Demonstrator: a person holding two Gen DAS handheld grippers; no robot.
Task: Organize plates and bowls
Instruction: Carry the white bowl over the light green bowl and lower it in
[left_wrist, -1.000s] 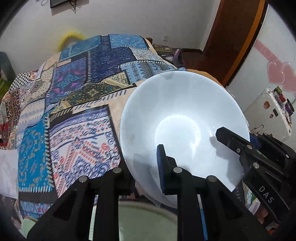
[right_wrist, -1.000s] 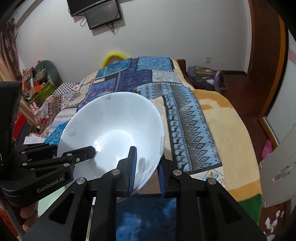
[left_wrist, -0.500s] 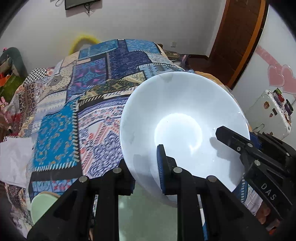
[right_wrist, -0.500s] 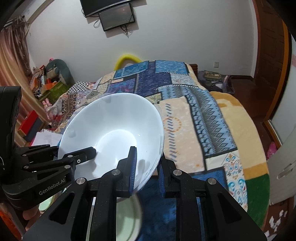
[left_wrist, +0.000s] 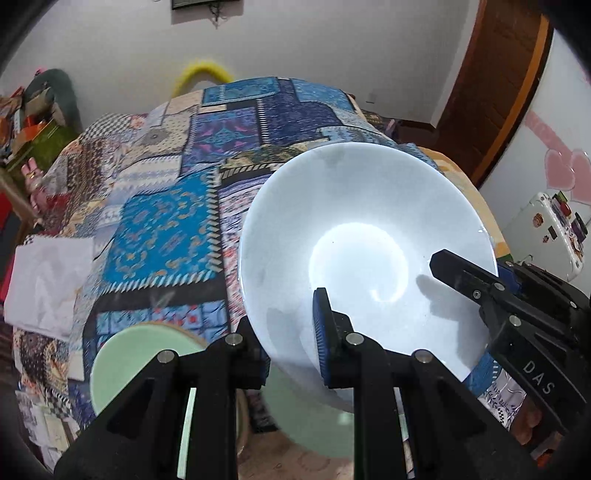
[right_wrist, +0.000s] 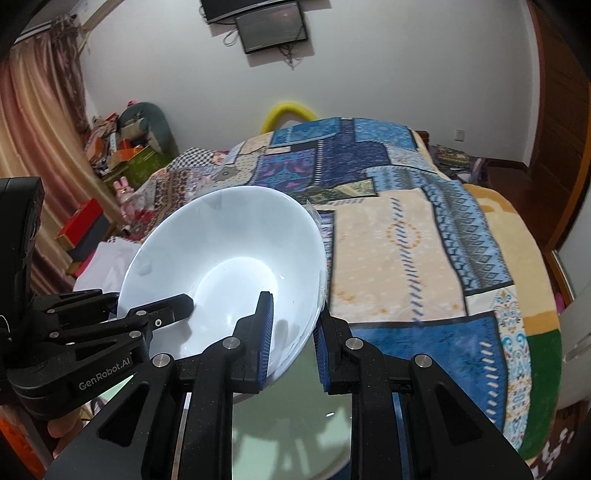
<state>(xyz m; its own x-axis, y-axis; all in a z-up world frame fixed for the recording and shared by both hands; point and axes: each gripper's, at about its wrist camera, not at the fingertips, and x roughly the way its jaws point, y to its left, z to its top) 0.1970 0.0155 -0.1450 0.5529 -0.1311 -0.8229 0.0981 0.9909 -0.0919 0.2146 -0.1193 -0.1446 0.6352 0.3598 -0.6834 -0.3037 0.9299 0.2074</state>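
A large white bowl (left_wrist: 354, 221) is held in the air between both grippers, tilted toward the cameras. My left gripper (left_wrist: 288, 336) is shut on its near-left rim, one finger inside and one outside. My right gripper (right_wrist: 293, 332) is shut on its right rim (right_wrist: 317, 266) the same way. Each gripper shows in the other's view: the right one (left_wrist: 491, 291) and the left one (right_wrist: 162, 314) both reach into the bowl. Below the bowl lie a pale green plate (left_wrist: 144, 354) and a second green dish (left_wrist: 306, 417), also in the right wrist view (right_wrist: 291, 417).
A bed with a patchwork blue and beige blanket (right_wrist: 406, 229) fills the space beyond. White paper (left_wrist: 48, 280) lies at its left edge. Clutter (right_wrist: 118, 147) stands by the curtain at left. A wooden door (left_wrist: 495, 81) and white fridge (left_wrist: 550, 229) are at right.
Both grippers have lifted back with the bowl still held, so more of the bed and wall show. The green plates below have come into view.
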